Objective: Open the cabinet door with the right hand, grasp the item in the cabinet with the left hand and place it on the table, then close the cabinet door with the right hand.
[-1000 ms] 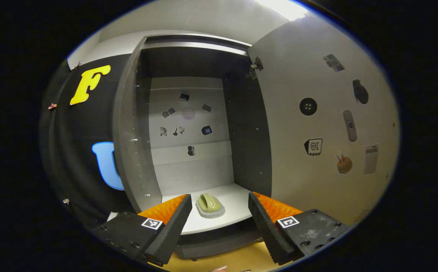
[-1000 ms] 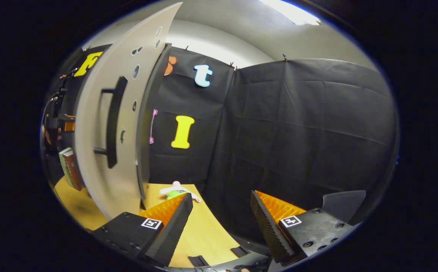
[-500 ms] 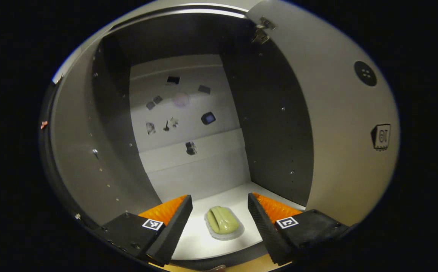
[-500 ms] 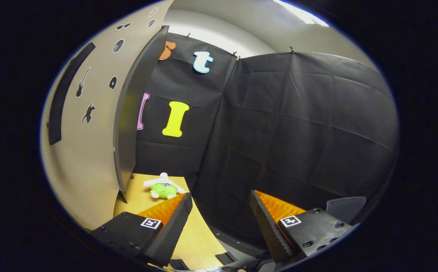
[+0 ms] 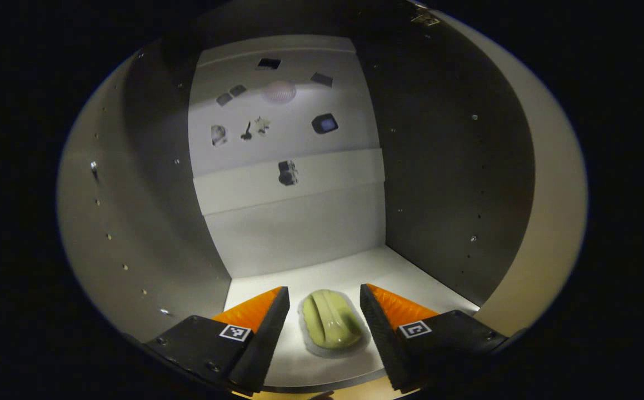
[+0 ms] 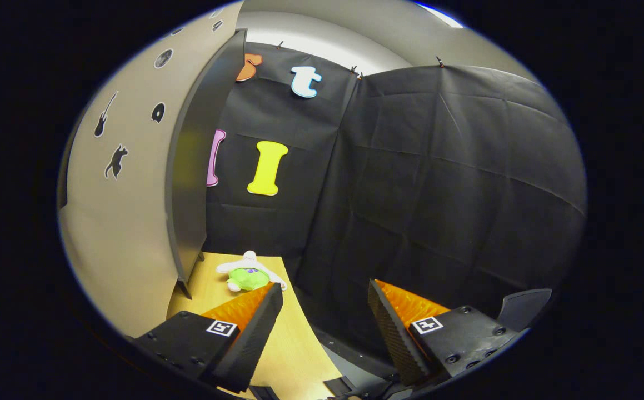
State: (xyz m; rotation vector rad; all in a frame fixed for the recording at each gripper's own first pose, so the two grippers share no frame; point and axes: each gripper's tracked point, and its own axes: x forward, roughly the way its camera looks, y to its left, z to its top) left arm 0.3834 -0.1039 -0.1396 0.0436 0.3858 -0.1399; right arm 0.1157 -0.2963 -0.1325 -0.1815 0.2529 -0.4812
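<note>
My left tongs (image 5: 324,328) gape either side of the item (image 5: 330,326), untouched, its long axis running away between them. Right tongs (image 6: 324,333) apart, idle over the worktop (image 6: 294,350).

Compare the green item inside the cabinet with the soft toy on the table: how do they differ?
The green item lies on the cabinet shelf between the left gripper's open fingers; the soft toy lies on the wooden table, beyond the right gripper. The item looks smooth and olive; the toy is bright green with white limbs. Neither is gripped.

left gripper view: inside the cabinet (image 5: 149,222), close, facing its back wall | right gripper view: outside, past the open door (image 6: 116,222), facing the booth cloth | shared: none clear
</note>
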